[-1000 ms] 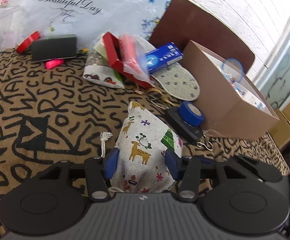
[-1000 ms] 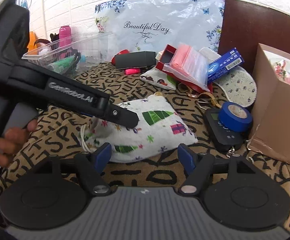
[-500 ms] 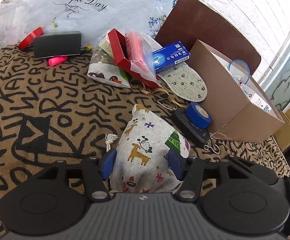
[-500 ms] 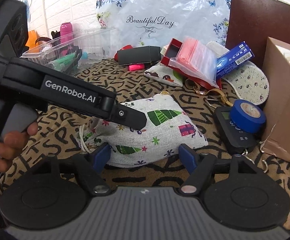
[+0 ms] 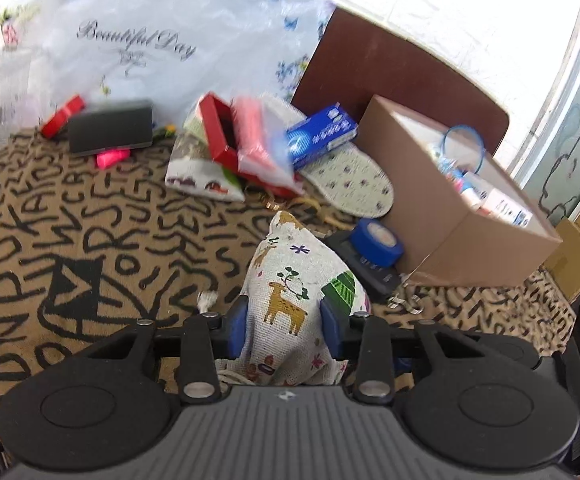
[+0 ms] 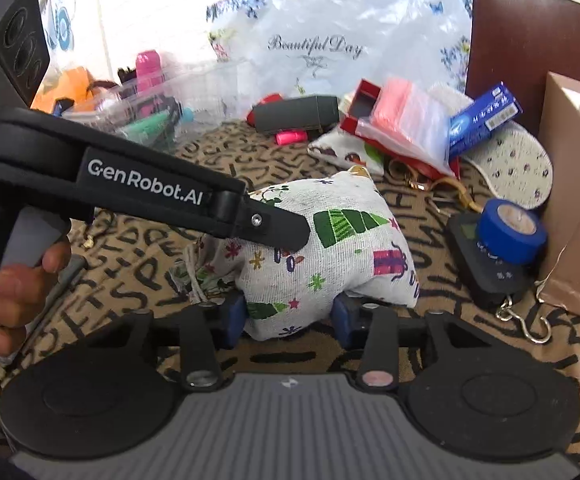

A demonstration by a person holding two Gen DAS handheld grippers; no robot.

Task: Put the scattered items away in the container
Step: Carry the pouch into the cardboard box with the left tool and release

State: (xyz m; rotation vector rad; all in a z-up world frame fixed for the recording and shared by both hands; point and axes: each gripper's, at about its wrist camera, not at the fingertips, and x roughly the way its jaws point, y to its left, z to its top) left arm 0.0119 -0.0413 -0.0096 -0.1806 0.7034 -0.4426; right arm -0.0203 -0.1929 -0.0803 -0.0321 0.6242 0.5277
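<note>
A cloth drawstring pouch (image 5: 294,276) printed with deer and Christmas trees lies on the patterned cloth, just left of the brown cardboard box (image 5: 450,232). My left gripper (image 5: 284,324) is closing on its near end, and the blue pads dent the fabric on both sides. In the right wrist view the same pouch (image 6: 330,248) bulges upward. My right gripper (image 6: 288,314) is closing on its lower edge, pads pressed into the cloth. The left gripper (image 6: 290,234) reaches in from the left, held by a hand (image 6: 14,280). The box (image 6: 574,208) holds several small items.
A blue tape roll (image 6: 510,232) sits on a black hand scale (image 6: 486,272) beside the box. Behind lie a blue toothpaste box (image 5: 322,136), a red box (image 5: 218,136) with a zip bag, an insole (image 5: 350,180), a black case (image 5: 110,132) and a clear tub (image 6: 158,112).
Both grippers' jaws have narrowed onto the pouch, which is now squeezed and bunched up taller. The left view has shifted slightly.
</note>
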